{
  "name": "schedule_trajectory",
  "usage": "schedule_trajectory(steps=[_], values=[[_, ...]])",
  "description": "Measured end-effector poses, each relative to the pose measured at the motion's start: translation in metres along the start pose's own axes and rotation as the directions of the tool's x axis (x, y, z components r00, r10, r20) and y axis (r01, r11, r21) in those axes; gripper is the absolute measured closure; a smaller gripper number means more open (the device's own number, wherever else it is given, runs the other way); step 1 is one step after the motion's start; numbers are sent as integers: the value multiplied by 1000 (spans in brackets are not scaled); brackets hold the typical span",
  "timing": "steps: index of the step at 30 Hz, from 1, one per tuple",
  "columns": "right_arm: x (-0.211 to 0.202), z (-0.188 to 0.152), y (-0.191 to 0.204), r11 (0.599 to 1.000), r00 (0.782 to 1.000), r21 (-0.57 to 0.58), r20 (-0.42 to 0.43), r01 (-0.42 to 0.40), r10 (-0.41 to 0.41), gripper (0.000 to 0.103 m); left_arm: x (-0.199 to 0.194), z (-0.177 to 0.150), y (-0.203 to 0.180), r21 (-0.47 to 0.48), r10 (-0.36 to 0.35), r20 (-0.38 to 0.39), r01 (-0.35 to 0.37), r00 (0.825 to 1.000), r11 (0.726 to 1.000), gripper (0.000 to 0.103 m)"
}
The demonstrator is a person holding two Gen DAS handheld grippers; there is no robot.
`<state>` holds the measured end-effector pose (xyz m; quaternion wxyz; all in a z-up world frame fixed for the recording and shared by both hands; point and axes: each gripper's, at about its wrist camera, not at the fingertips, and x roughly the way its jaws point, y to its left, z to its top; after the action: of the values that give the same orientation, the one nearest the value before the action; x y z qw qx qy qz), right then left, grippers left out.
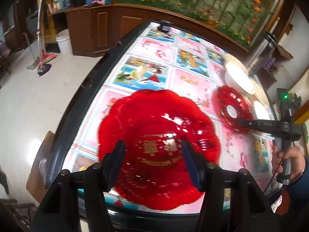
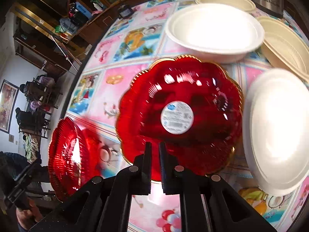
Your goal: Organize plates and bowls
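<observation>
the bench (image 1: 135,46) carries a red plate (image 1: 158,147) under the released left tool (image 1: 152,162). beside it, the right tool (image 2: 154,154) grips a second plate (image 2: 179,114) by its rim; likely light, stiff, slippery plastic.

- My left gripper (image 1: 152,154) hovers over one plate (image 1: 158,145) on the table (image 1: 135,50).
- My right gripper (image 2: 154,154) clamps a second plate (image 2: 177,114) at the first's two o'clock.
- Bowls (image 2: 214,31) sit behind it, at twelve and three.
</observation>
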<state>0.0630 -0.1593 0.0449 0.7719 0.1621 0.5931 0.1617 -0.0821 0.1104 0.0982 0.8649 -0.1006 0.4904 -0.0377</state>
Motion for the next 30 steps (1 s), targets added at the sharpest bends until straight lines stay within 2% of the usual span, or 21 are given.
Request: schedule_trajectory(steps=[13, 17, 21, 25, 27, 30], values=[[-23, -59, -19, 1000, 997, 29, -81, -9, 12, 93, 14, 4, -60, 122, -92, -41, 96, 995, 988, 44], [-38, -86, -30, 1000, 993, 25, -114, 8, -5, 93, 21, 4, -85, 171, -119, -65, 129, 991, 977, 44], [-59, -115, -53, 997, 990, 51, -130, 59, -52, 93, 30, 2, -116, 228, -155, -99, 174, 983, 958, 44], [-99, -129, -69, 995, 1000, 100, -21, 20, -18, 93, 41, 1, -145, 272, -192, -147, 226, 970, 935, 44], [-119, -133, -78, 990, 997, 130, 47, 49, -56, 93, 47, -2, -159, 295, -209, -169, 252, 963, 922, 44], [-132, -138, -93, 982, 991, 173, 97, 74, -92, 94, 61, -8, -179, 301, -244, -231, 307, 942, 903, 44]])
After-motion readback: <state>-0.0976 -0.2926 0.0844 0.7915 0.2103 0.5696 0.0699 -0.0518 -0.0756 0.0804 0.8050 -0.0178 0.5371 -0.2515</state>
